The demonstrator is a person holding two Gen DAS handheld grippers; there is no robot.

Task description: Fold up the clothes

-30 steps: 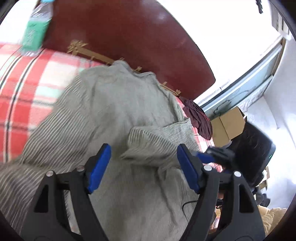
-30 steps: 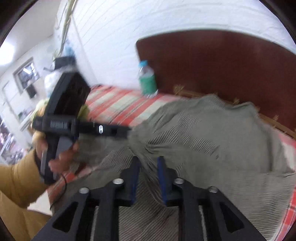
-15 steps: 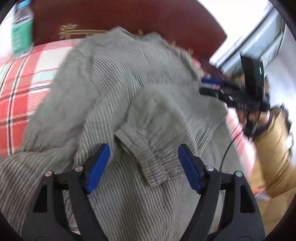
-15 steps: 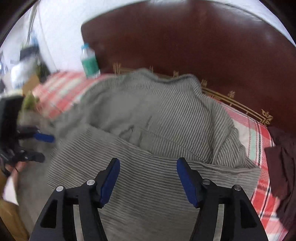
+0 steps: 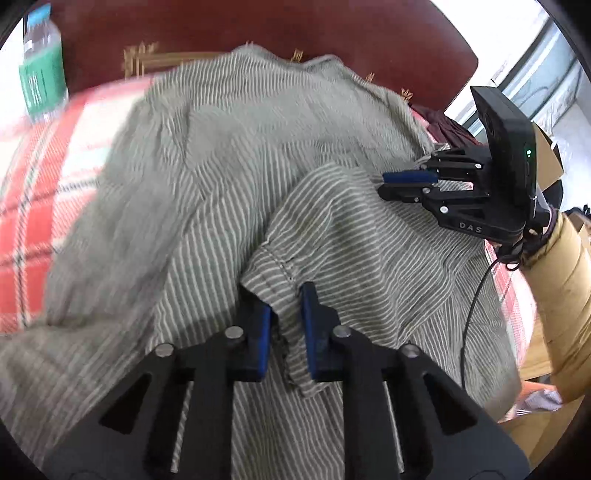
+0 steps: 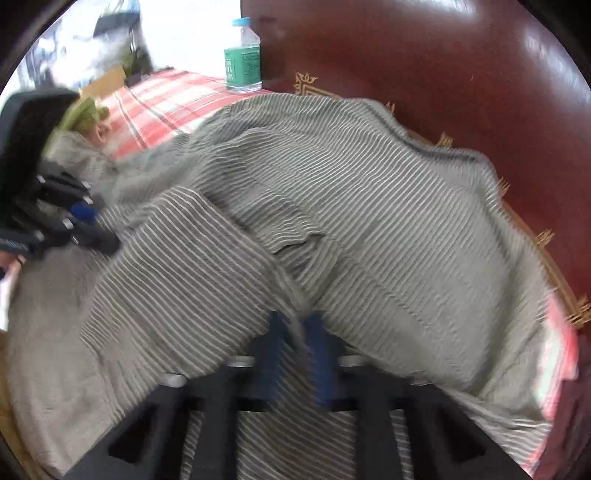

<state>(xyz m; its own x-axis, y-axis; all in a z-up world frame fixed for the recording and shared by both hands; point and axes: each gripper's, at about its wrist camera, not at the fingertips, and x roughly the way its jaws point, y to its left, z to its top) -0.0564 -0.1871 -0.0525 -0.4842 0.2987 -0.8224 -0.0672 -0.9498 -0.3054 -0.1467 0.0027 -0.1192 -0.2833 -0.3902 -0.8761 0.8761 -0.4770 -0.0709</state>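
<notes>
A grey striped shirt (image 5: 229, 147) lies spread on a red plaid bed cover (image 5: 33, 184). My left gripper (image 5: 286, 306) is shut on a hemmed fold of the shirt near the view's middle. My right gripper (image 5: 402, 184) shows at the right, pinching the shirt's far right edge. In the right wrist view the shirt (image 6: 369, 206) fills the frame. My right gripper (image 6: 299, 332) is shut on a raised ridge of cloth, blurred. The left gripper (image 6: 88, 221) shows at the left edge, on the cloth.
A dark red headboard (image 5: 258, 33) runs behind the bed. A water bottle (image 5: 42, 70) with a green label stands at the back left, also in the right wrist view (image 6: 243, 59). A dark maroon garment (image 5: 443, 125) lies at the right. A cardboard box (image 5: 550, 155) is beyond it.
Both grippers were open half a second ago and have closed on the shirt. The left closed on the hemmed fold. The right moved in and pinched the cloth on the right side.
</notes>
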